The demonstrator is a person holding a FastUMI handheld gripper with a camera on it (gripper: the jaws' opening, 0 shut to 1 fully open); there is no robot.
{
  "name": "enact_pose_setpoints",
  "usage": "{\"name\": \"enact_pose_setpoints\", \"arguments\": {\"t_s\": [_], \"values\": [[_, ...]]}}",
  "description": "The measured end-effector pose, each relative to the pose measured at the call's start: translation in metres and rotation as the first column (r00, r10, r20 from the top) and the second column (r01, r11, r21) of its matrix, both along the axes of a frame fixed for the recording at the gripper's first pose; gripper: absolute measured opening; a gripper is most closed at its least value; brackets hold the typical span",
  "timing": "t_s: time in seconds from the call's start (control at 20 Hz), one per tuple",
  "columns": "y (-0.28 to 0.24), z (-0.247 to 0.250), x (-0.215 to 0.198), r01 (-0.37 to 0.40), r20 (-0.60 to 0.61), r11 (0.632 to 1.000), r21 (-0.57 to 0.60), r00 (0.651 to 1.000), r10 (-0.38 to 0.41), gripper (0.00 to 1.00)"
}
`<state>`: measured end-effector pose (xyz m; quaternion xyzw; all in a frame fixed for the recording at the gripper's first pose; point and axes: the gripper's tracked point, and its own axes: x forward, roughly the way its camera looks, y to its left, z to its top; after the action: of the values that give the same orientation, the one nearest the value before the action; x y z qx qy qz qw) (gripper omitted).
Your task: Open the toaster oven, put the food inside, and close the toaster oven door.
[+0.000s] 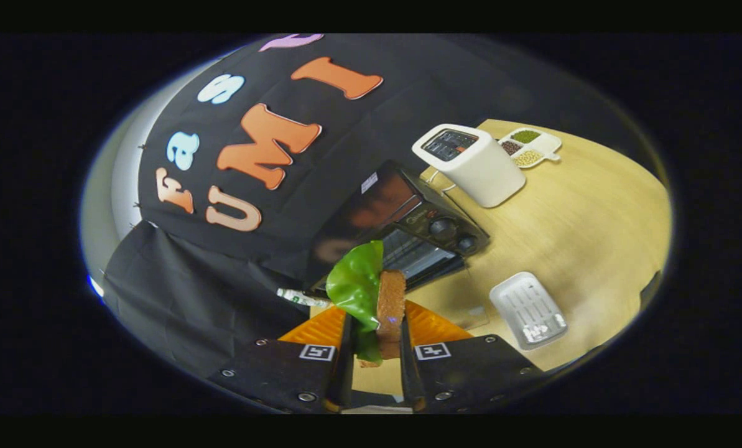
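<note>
Now the gripper (374, 339) pinches the brown toast slice with its green lettuce leaf (380, 295) between both fingers, next to be carried into the open black toaster oven (402, 230) just beyond.

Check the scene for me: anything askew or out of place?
Nothing looks spilled or damaged. The gripper is shut on the sandwich, whose lettuce leaf sticks out sideways. Beyond it, the toaster oven door is open.

1. Gripper (375, 339) tilted, view rolled clockwise; fingers reach toward 12 o'clock.
2. Fingers (344, 348) nearly together, narrow gap only.
3. Both press on food (390, 305) from 9 and 3 o'clock, holding it upright.
</note>
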<state>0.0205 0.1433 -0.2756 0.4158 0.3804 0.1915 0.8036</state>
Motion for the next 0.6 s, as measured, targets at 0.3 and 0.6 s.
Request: {"name": "enact_pose_setpoints", "arguments": {"t_s": [0.3,0.6], "values": [[0.045,-0.04,0.021,0.206,-0.051,0.966,0.157,0.978,-0.2,0.32],[0.072,-0.093,0.036,0.337,-0.122,0.928,0.16,0.939,-0.321,0.32]]}}
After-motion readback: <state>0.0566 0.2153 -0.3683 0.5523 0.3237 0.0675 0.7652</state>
